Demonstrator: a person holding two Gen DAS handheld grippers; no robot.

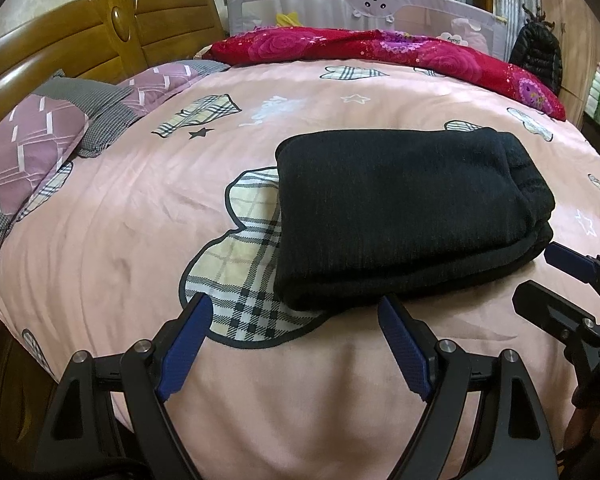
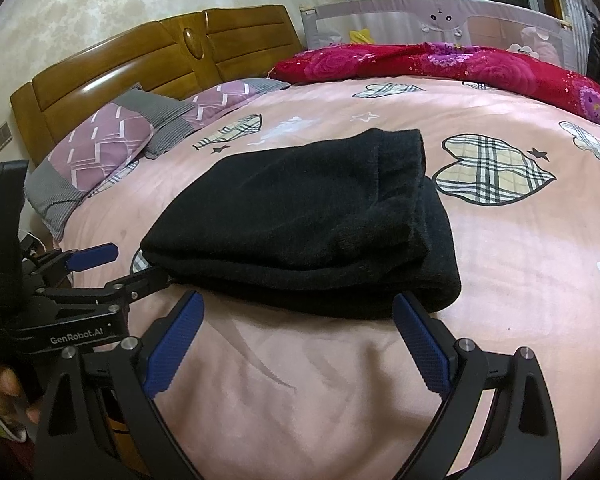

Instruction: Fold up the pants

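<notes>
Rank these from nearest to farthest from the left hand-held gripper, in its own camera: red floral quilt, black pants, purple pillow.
1. black pants, just ahead, slightly right.
2. purple pillow, far left.
3. red floral quilt, along the far edge.

Bare pink bedspread (image 1: 112, 216) around folded pants (image 1: 400, 208), pillows (image 1: 24, 152) at headboard side, red quilt (image 1: 380, 50) behind

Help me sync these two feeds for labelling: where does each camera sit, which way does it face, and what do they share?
Left wrist: on the left tongs, facing across the bed toward the headboard; its open blue fingers frame the near left edge of the folded pants; the right tongs enter from the right.
Right wrist: on the right tongs, same heading, open before the pants' near edge; the left tongs and a hand show at left.
Shared: pants, pillows, red blanket.
</notes>
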